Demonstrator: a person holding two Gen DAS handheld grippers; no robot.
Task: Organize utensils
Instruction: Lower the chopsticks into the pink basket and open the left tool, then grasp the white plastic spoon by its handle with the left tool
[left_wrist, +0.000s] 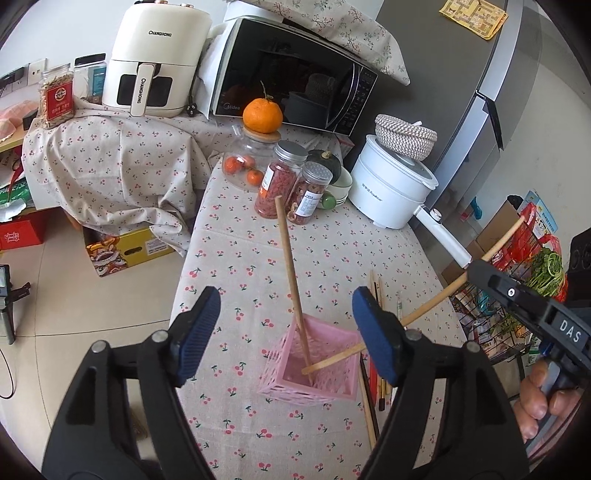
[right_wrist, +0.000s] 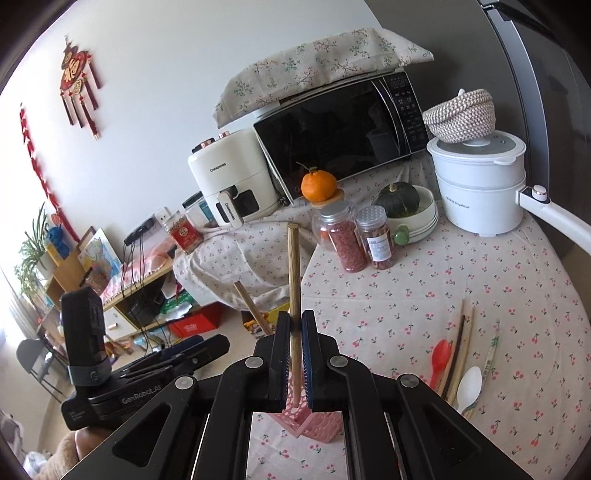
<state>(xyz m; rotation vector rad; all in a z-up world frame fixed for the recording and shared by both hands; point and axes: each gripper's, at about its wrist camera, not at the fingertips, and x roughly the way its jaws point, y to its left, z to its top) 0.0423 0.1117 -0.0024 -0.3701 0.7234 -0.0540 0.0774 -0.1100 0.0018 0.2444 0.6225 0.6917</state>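
Left wrist view: the left gripper (left_wrist: 284, 332) is seen with its blue fingers (left_wrist: 197, 328) spread wide, nothing pinched between them. Just ahead, the pink basket (left_wrist: 314, 384) is stood on the cherry-print worktop (left_wrist: 236, 258), and one wooden chopstick (left_wrist: 290, 273) is leaned inside it, its top tilted away toward the jars (left_wrist: 280, 184). A second chopstick (left_wrist: 436, 299) is laid across the basket's rim, its lower end inside, its far end angled up to the right where the right gripper (left_wrist: 524, 302) is seen.

Right wrist view: the right gripper's fingers (right_wrist: 308, 354) are pressed together on that second chopstick, pinched upright, its lower tip down in the basket. The leaning chopstick's top is glimpsed just left of it. To the right, more utensils are left lying on the cloth: a red spoon (right_wrist: 439, 360), a white spoon (right_wrist: 469, 384), loose chopsticks (right_wrist: 463, 343).
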